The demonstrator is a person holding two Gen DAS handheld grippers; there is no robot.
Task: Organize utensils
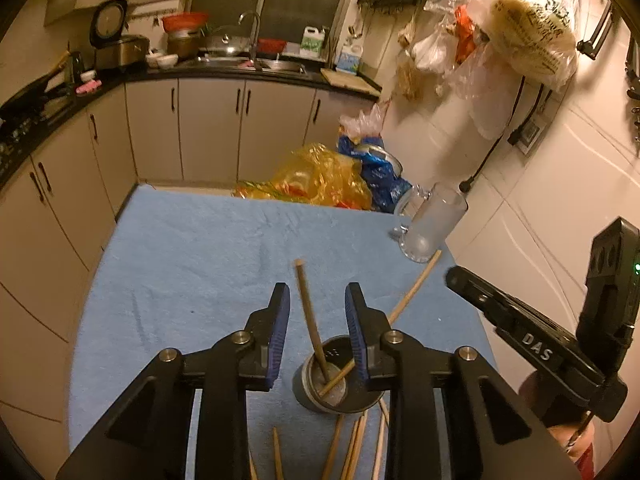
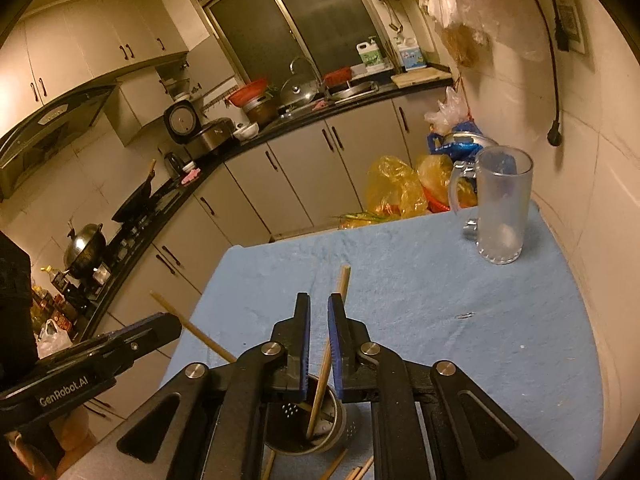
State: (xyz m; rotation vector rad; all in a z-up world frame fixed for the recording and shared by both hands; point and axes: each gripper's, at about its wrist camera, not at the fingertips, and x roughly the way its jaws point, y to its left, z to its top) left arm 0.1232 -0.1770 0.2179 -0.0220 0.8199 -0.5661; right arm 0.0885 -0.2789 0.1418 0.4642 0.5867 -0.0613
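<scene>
Chopsticks stand in a perforated metal holder (image 1: 334, 388) near the table's near edge, on the blue cloth (image 1: 200, 248) that covers the table. One chopstick (image 1: 310, 314) leans up and away between the fingers of the left gripper (image 1: 318, 300), and another chopstick (image 1: 416, 284) slants off toward the right edge; both have their lower ends inside the holder, which suggests they were dropped in upright for storage. The left gripper's jaws stand apart, with clear space either side of the stick, so it grips nothing. The right gripper (image 2: 319, 308) hangs over the same holder, its jaws only narrowly apart around a stick (image 2: 326, 360); that stick seems to stand free of the pads, so I judge it released rather than held. More loose chopsticks (image 1: 352, 448) lie on the cloth at the near edge, probably still waiting their turn. A glass mug (image 2: 500, 208) stands well apart, near the far right corner. The loose sticks are cut off by the bottom of each view and partly hidden behind the gripper bodies, so their number cannot be told, and the holder's base is hidden too.
</scene>
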